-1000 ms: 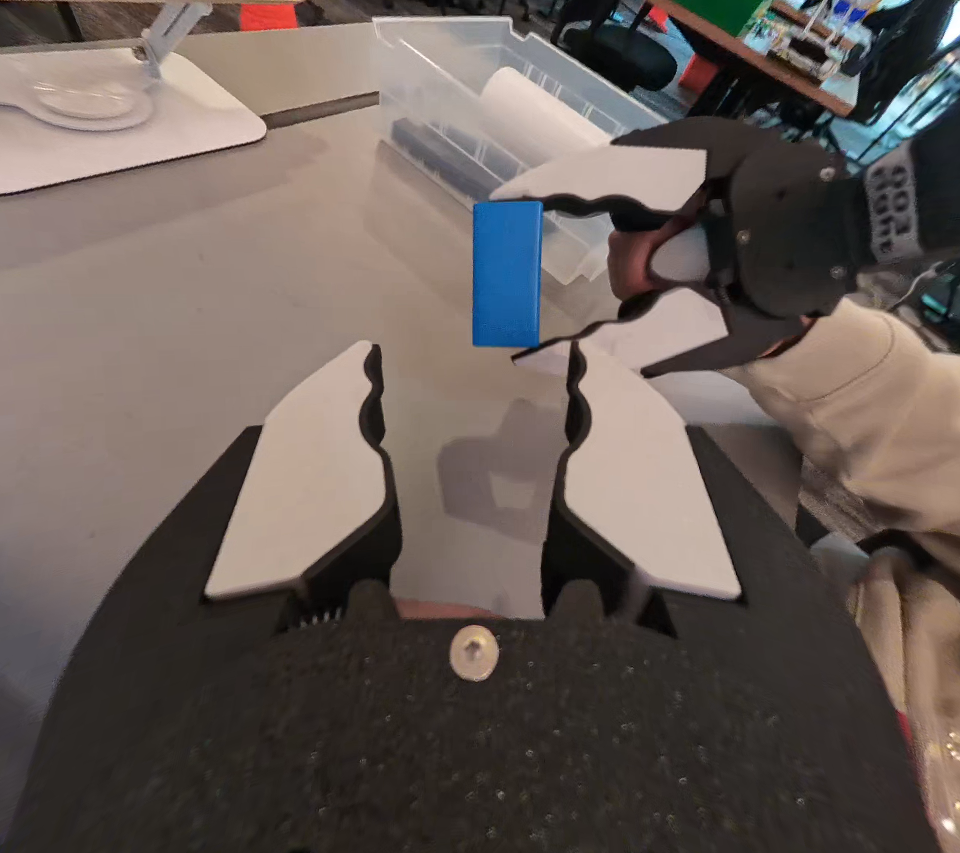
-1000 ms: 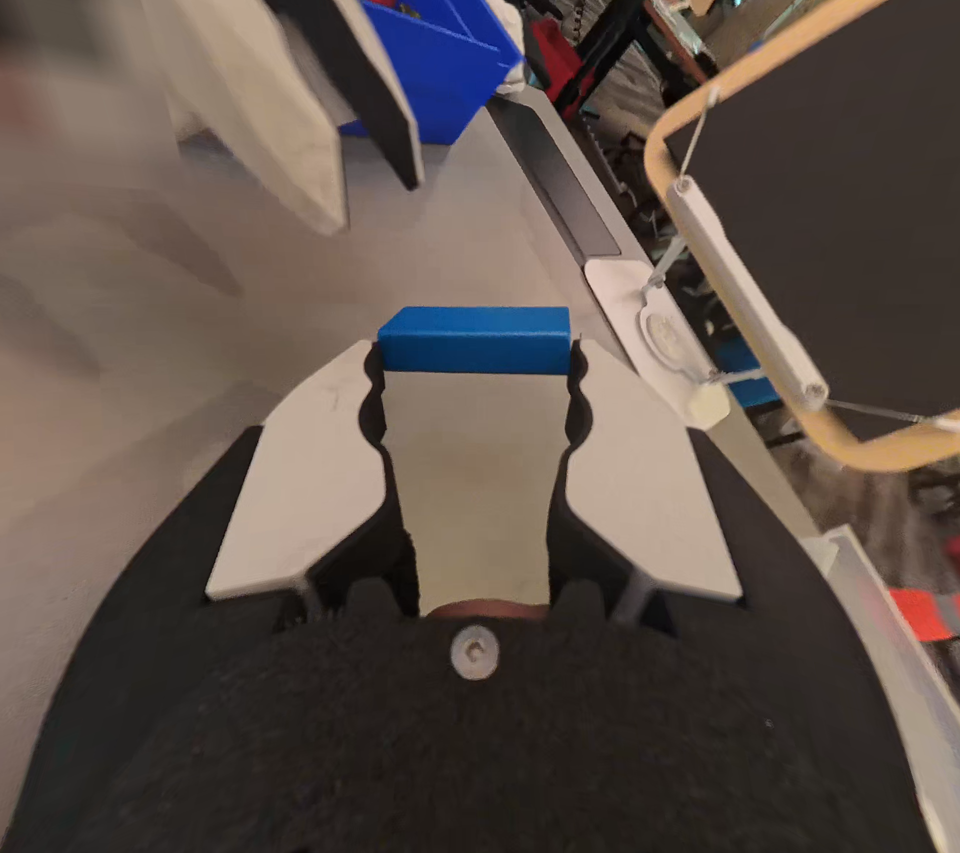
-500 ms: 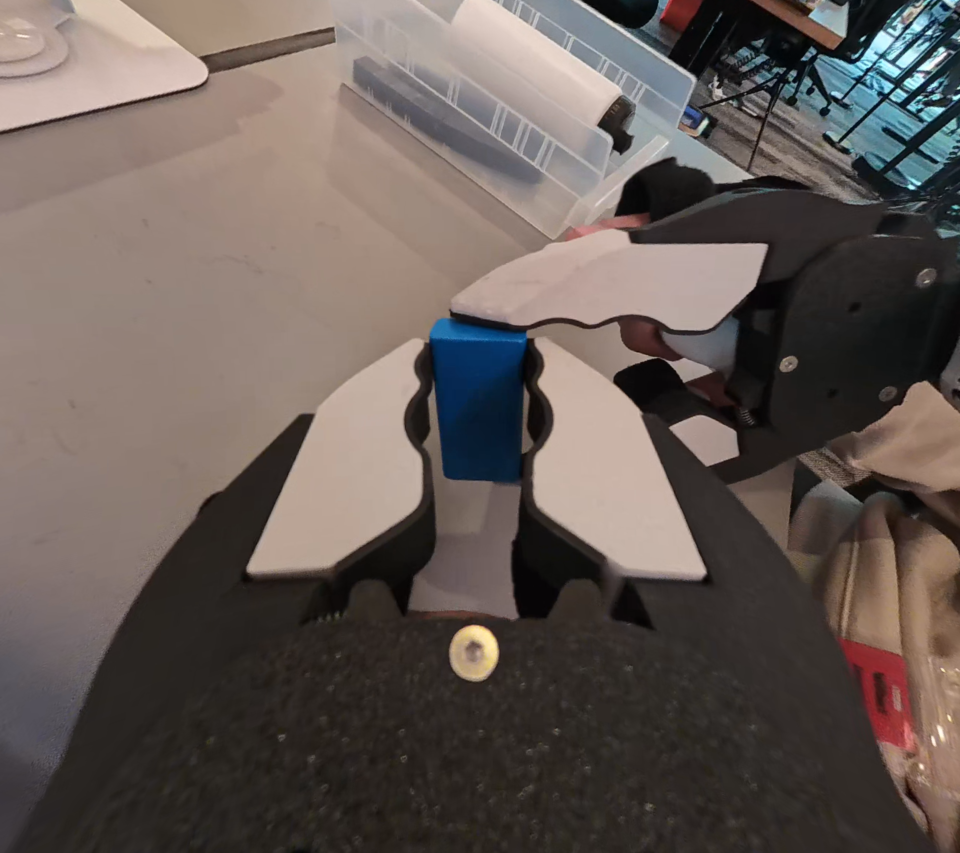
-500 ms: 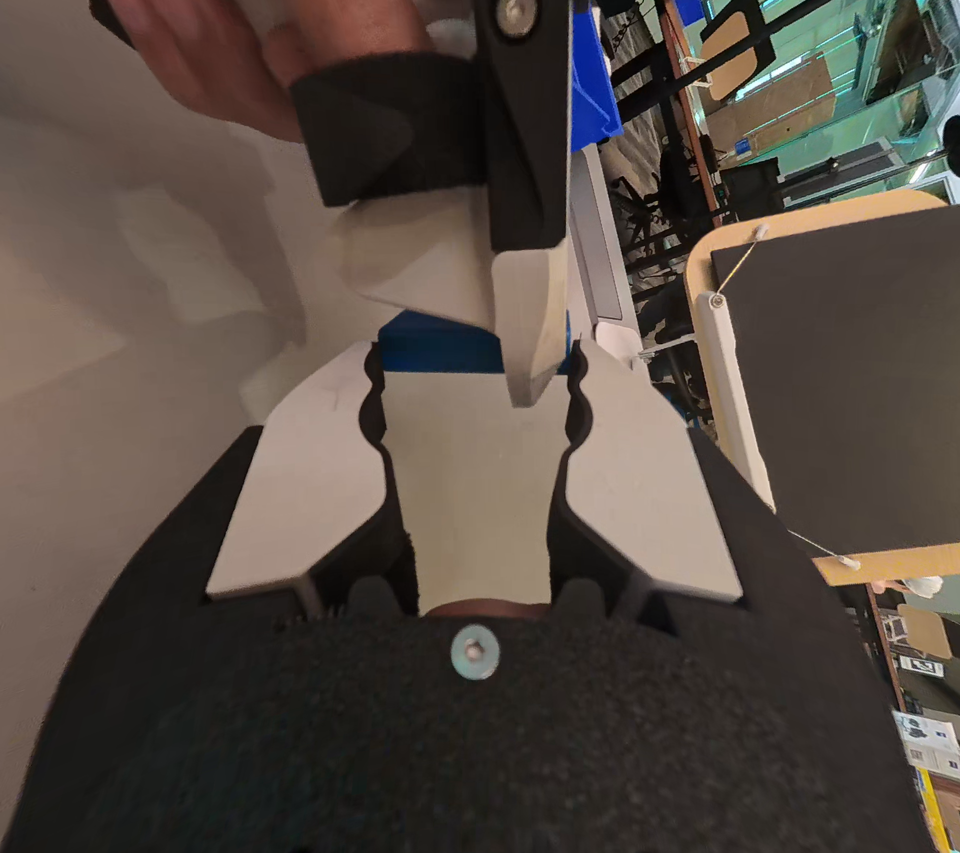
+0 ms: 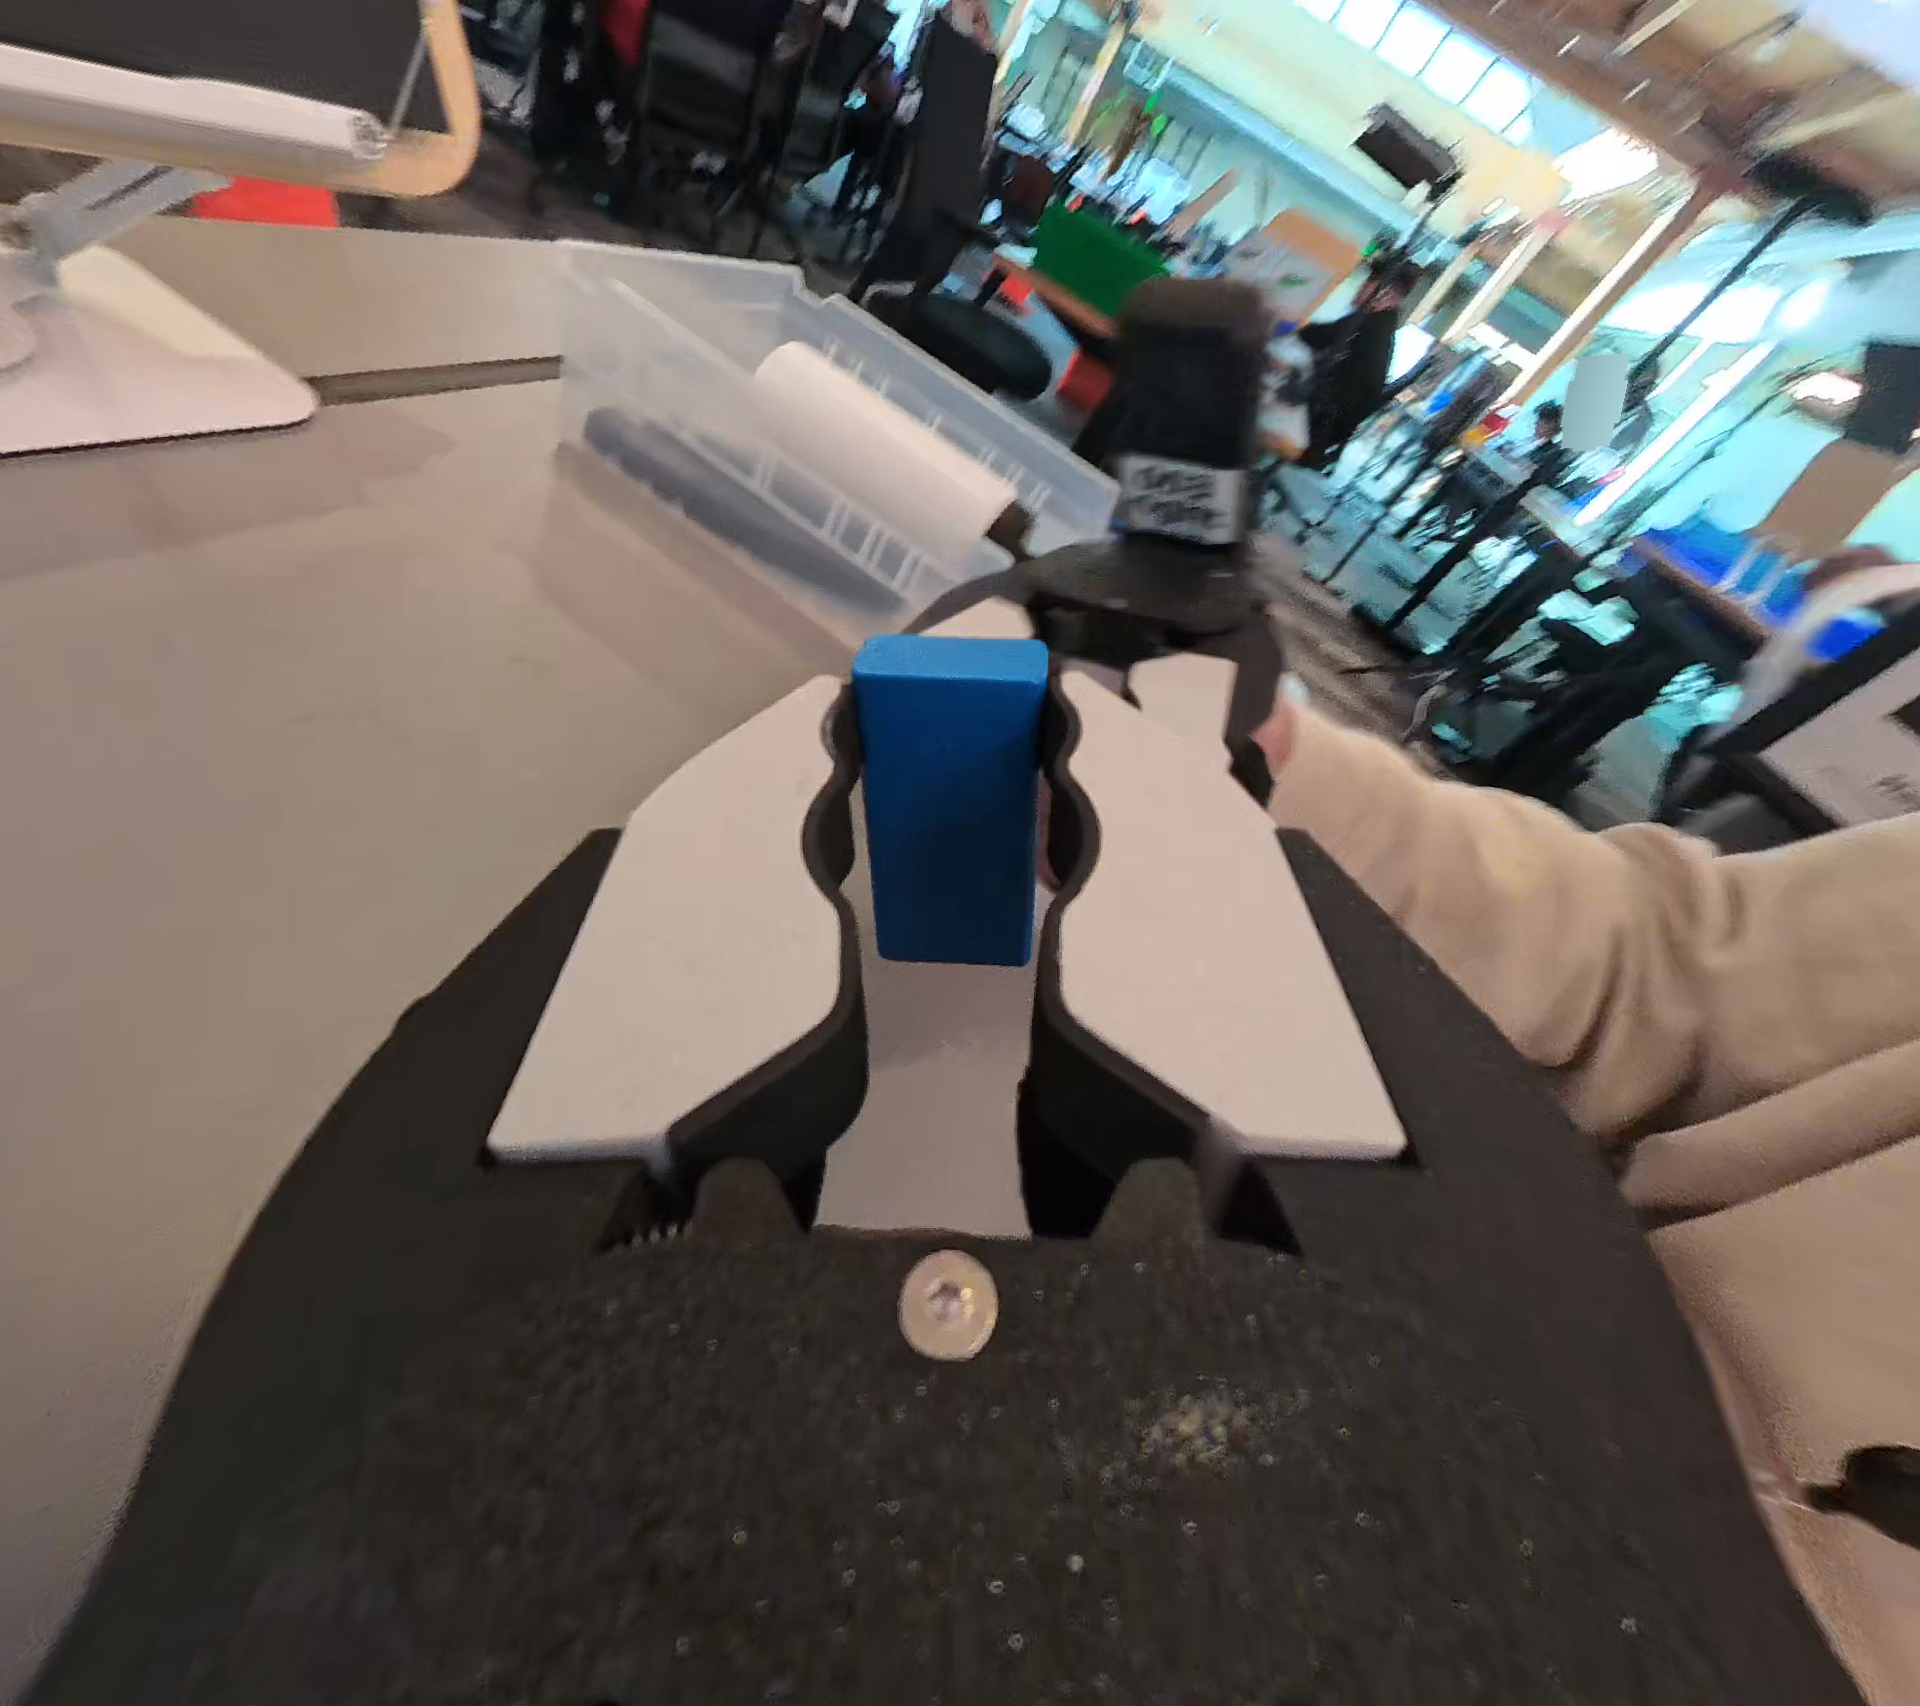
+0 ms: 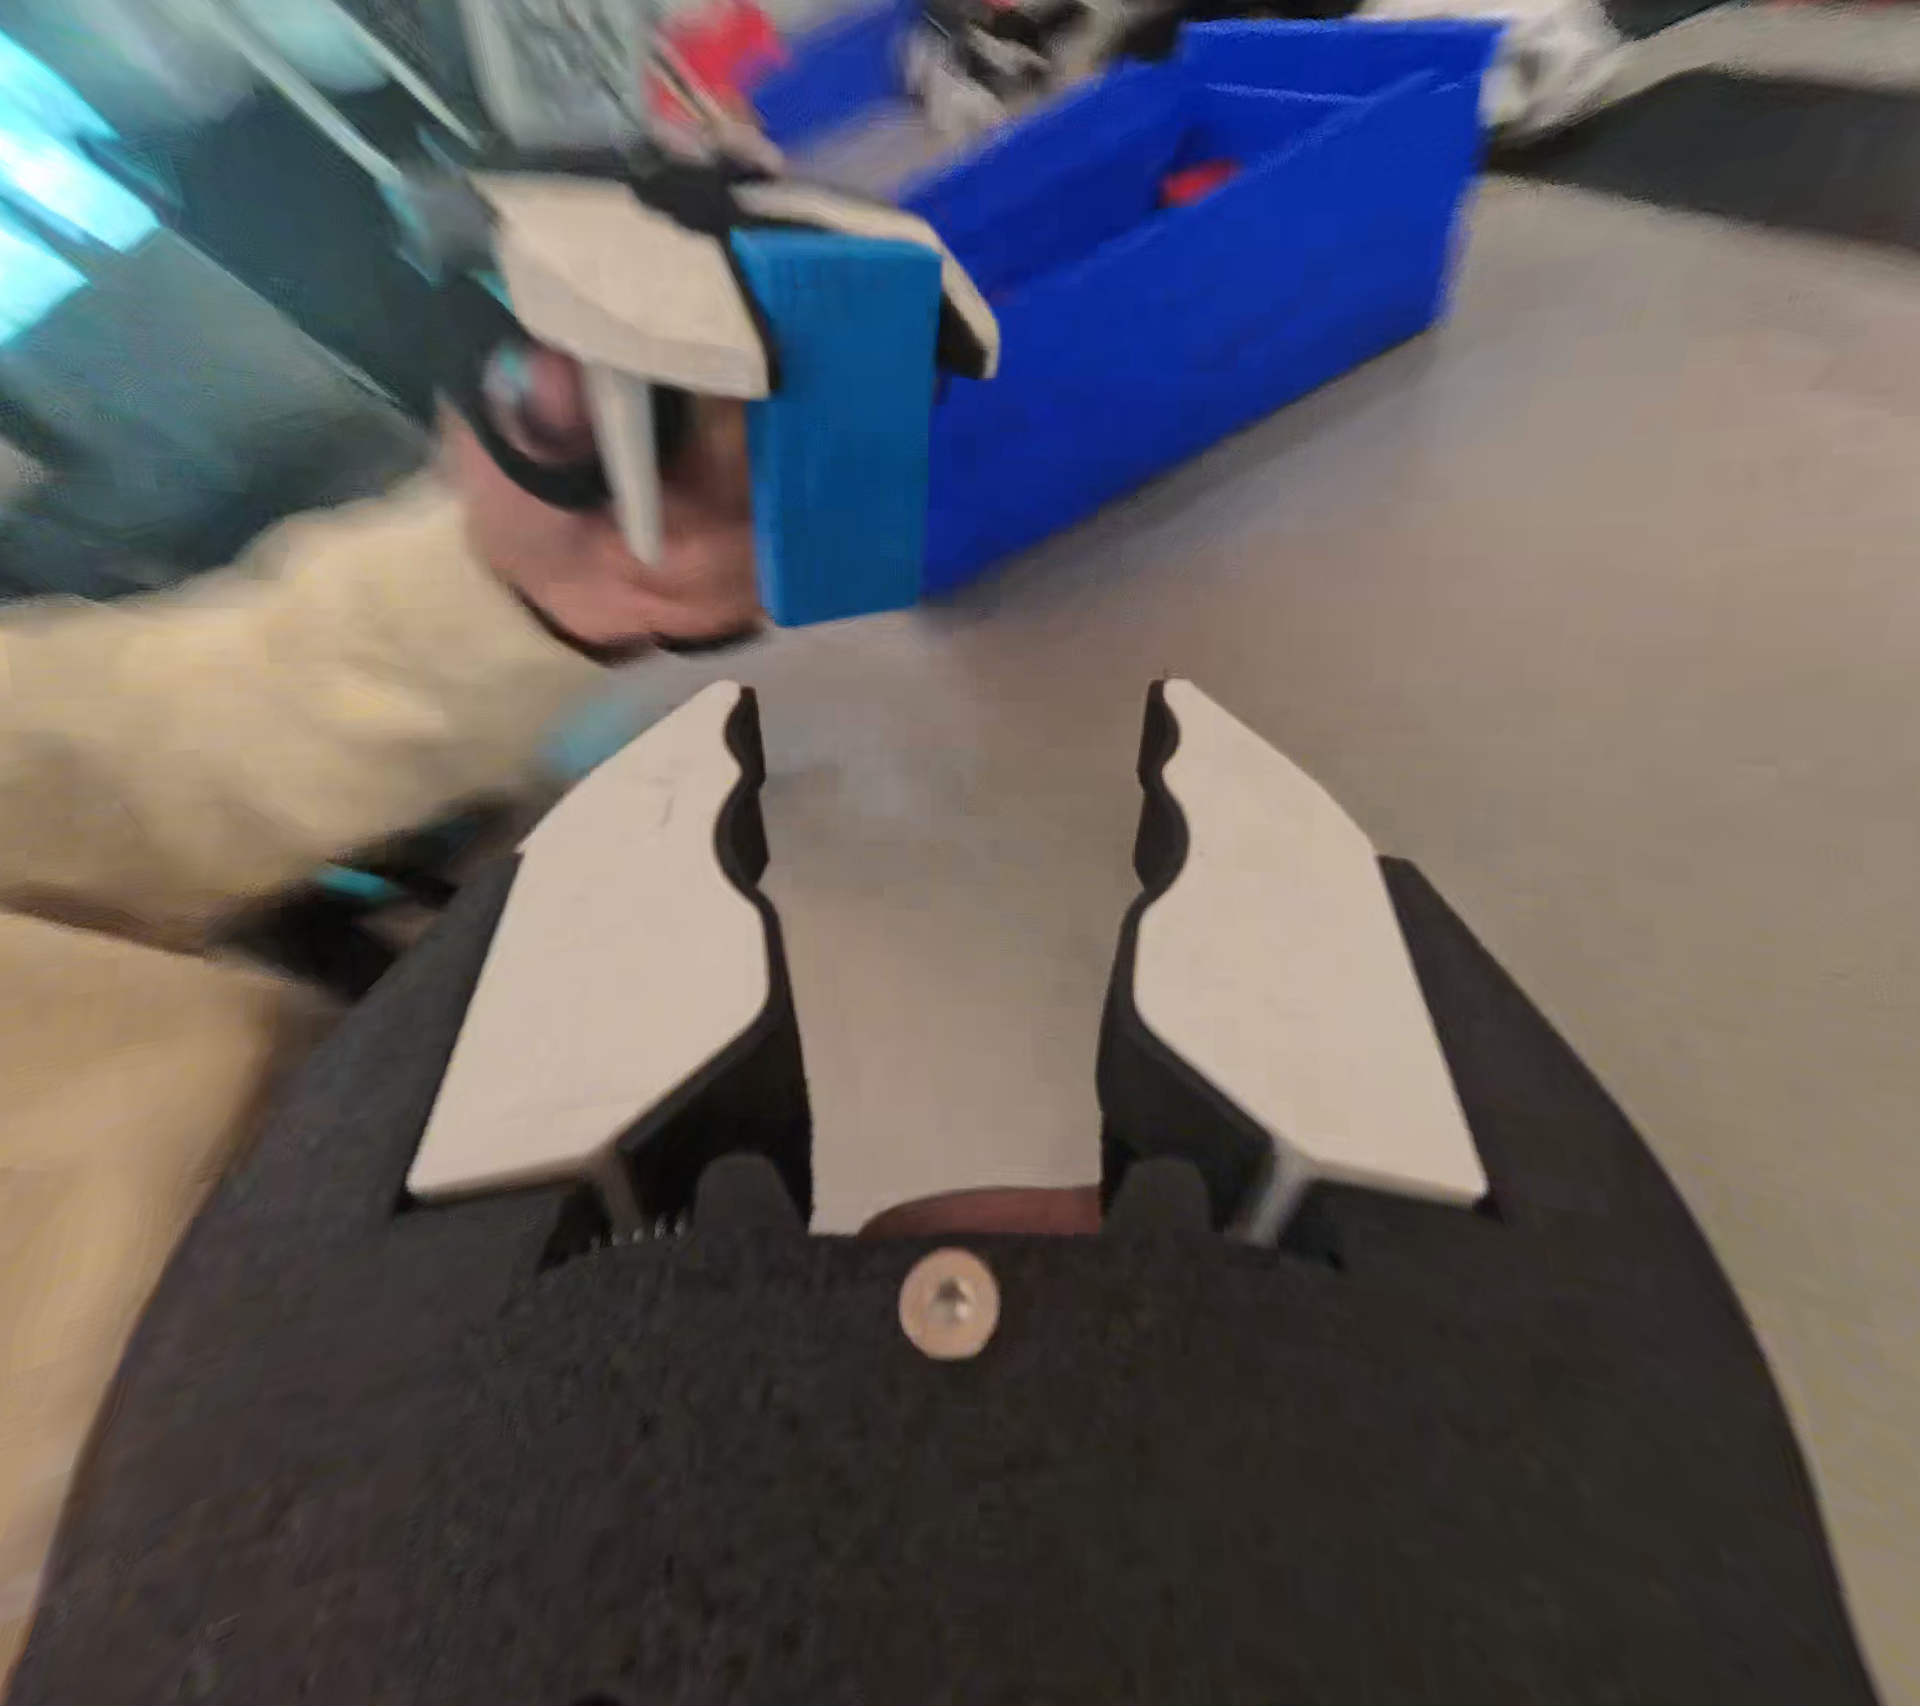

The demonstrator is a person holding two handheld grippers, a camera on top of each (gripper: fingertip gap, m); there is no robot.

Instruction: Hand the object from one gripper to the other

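A blue rectangular block (image 5: 948, 799) sits upright between the fingers of my left gripper (image 5: 948, 721), which is shut on it above the grey table (image 5: 312, 721). In the right wrist view the same block (image 6: 840, 430) hangs from the left gripper (image 6: 847, 254), ahead and to the left. My right gripper (image 6: 948, 700) is open and empty, a short way back from the block. It also shows in the left wrist view (image 5: 1153, 669), just behind the block, with a beige sleeve (image 5: 1507, 908) running off to the right.
A clear plastic bin (image 5: 665, 326) with a white roll (image 5: 873, 441) and dark bars stands at the far side of the table. A white stand base (image 5: 135, 378) is at the left. A blue bin (image 6: 1195, 306) stands behind the block in the right wrist view.
The block has passed from my right gripper to my left. The left closed on it half a second ago; the right has since opened and drawn back. Both views have swung round.
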